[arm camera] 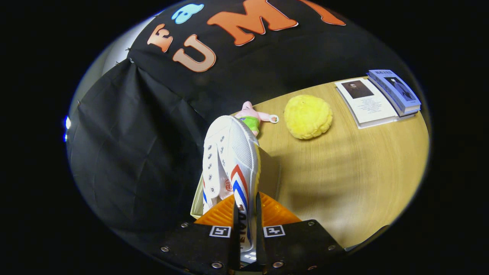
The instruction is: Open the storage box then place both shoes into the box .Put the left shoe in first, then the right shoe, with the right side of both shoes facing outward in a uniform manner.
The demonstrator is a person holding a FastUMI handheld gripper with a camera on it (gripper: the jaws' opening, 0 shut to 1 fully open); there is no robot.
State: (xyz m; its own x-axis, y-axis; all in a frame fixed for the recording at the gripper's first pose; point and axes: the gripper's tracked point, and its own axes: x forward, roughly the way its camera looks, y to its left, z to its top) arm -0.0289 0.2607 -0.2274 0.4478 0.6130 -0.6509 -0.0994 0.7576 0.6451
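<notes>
**Shoe clamped in the gripper, held above the bench edge**

My gripper [247, 208] is clenched on the shoe [229, 160]: both orange fingers [219, 214] press its heel end from either side, with only the width of the shoe's side wall between them. The shoe is white with red and blue stripes and metal eyelets, turned on its side, and it runs from the fingers straight out toward 12 o'clock, toe farthest from me.

Just under the shoe, at about 10 o'clock from the fingertips, I see a pale edge [196, 200] that may belong to the box; I cannot tell for certain. The shoe casts a dark shadow on the wooden bench [344, 183] to its right.

Past the toe, at 12 o'clock, a pink toy [254, 116] with a green middle lies on the bench, touching or just behind the toe from my angle. At about 1 o'clock, a little apart from the toy, sits a yellow plush [308, 116]. Farther out at 2 o'clock lie a white booklet [368, 103] and, just beside it, a blue book [397, 91], their edges meeting or overlapping.
</notes>
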